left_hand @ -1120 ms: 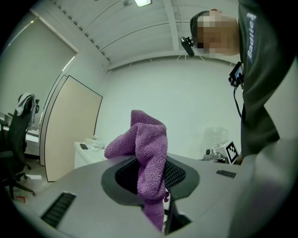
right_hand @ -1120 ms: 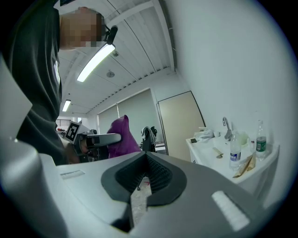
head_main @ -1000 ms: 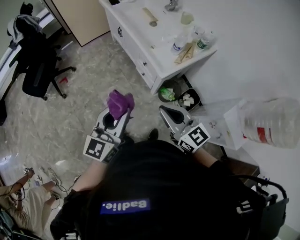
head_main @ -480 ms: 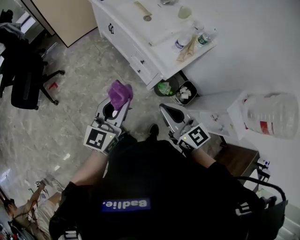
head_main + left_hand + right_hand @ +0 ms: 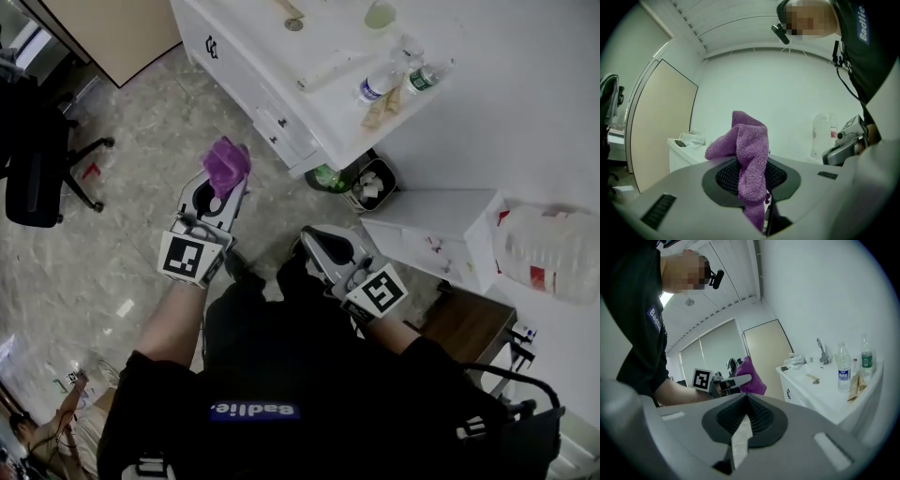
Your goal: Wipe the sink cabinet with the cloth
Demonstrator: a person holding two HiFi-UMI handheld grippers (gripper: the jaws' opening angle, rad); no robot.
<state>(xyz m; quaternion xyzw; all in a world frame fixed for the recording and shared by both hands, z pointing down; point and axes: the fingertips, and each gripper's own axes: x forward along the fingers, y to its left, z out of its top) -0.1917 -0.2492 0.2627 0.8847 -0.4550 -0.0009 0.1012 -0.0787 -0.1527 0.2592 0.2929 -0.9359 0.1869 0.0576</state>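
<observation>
Nearest the camera, the person is holding both tools out in front of the body, above the floor (image 5: 141, 187). The right hand-held gripper (image 5: 315, 240) is pointing forward with its jaws drawn together, and nothing is sitting between them. The left hand-held gripper (image 5: 219, 187) is reaching a little further ahead. Its jaws are clamping the purple cloth (image 5: 226, 163), which is bunching up above the tips and hanging down between the pads. The cloth is hovering in the air, well apart from any surface.

Just beyond the grippers, two small bins (image 5: 361, 186) are sitting on the floor at the foot of the white sink cabinet (image 5: 246, 67). Its drawer fronts are facing the person. On its bench top (image 5: 323, 70), two plastic bottles (image 5: 375, 86) are standing near the corner. Further back a tap (image 5: 820, 350) is rising beside the wall, and a crumpled white rag (image 5: 797, 360) is lying at the far end.

Judging from this, the wiping is not yet starting. The cloth is gripped and ready, but it is not touching the cabinet, so the top and the fronts are all waiting to be wiped. The bottles may be needing a careful pass around them.
</observation>
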